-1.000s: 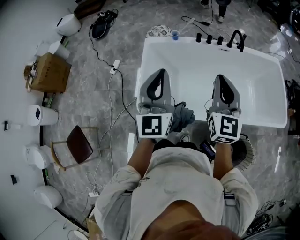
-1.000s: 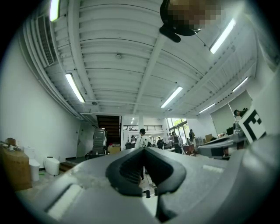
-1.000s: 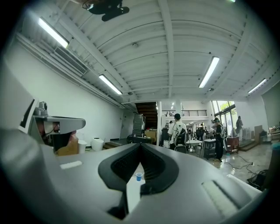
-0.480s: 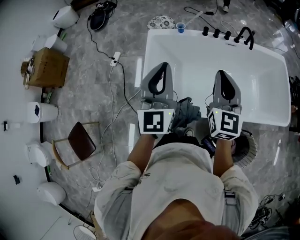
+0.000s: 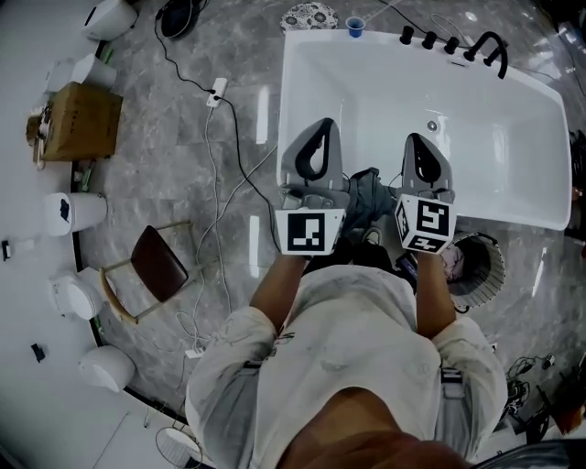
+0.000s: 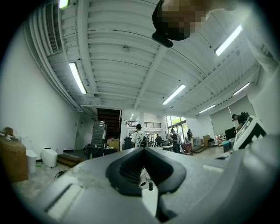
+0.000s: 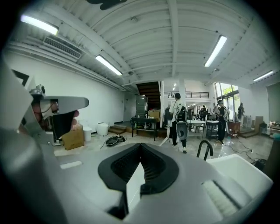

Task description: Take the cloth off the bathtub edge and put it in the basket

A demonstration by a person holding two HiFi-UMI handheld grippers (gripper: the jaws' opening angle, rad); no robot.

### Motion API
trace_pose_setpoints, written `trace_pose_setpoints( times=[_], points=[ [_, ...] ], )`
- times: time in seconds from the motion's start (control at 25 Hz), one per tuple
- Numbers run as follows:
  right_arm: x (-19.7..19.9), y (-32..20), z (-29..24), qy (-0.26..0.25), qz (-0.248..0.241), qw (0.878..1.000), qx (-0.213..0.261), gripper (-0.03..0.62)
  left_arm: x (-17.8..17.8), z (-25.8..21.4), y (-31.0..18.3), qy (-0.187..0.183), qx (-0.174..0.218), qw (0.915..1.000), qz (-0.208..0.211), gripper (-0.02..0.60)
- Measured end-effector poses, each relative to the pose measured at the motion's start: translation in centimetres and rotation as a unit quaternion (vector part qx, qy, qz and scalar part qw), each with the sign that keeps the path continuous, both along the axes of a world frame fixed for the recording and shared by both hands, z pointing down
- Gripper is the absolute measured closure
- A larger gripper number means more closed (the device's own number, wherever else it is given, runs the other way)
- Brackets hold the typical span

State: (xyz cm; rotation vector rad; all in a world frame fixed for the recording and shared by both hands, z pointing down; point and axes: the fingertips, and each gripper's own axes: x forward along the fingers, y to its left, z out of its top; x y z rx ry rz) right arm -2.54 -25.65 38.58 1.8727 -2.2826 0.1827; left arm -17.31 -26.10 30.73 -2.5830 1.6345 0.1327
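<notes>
A dark grey cloth lies crumpled on the near edge of the white bathtub. It sits between my two grippers in the head view. My left gripper is held just left of the cloth, jaws shut and empty. My right gripper is just right of it, also shut with nothing held. Both point away from me over the tub. The round basket stands on the floor at my right, below the tub's edge. The left gripper view and the right gripper view show closed jaws against the room, not the cloth.
A black faucet and a blue cup are on the tub's far rim. A chair, a cardboard box, white bins and loose cables are on the floor to the left. People stand far off.
The right gripper has shifted a little left, closer to the cloth. The head view has drifted, so the tub sits higher in the picture. The cloth has not moved.
</notes>
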Motion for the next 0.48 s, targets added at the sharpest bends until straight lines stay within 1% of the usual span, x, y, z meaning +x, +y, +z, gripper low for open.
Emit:
trace_pose_setpoints(
  times=[0.12,0.24,0.36,0.48],
  points=[
    [-1.0,-0.2,4.2,-0.003,-0.001,0.999,-0.037,0.591,-0.8,2.2,-0.2,-0.002,-0.013,0.9999,-0.005,0.580],
    [-2.1,0.0,9.8,-0.001,-0.005,0.997,-0.080,0.591,-1.9,4.7,-0.1,-0.006,-0.033,0.9994,-0.009,0.580],
    [-2.8,0.8,16.1,0.001,-0.006,0.991,-0.137,0.591,-3.1,6.8,0.3,-0.008,-0.051,0.9986,-0.013,0.580],
    [-3.3,1.8,21.1,-0.014,0.002,0.982,-0.190,0.591,-4.0,8.6,0.7,-0.012,-0.065,0.9977,-0.017,0.580]
  ],
)
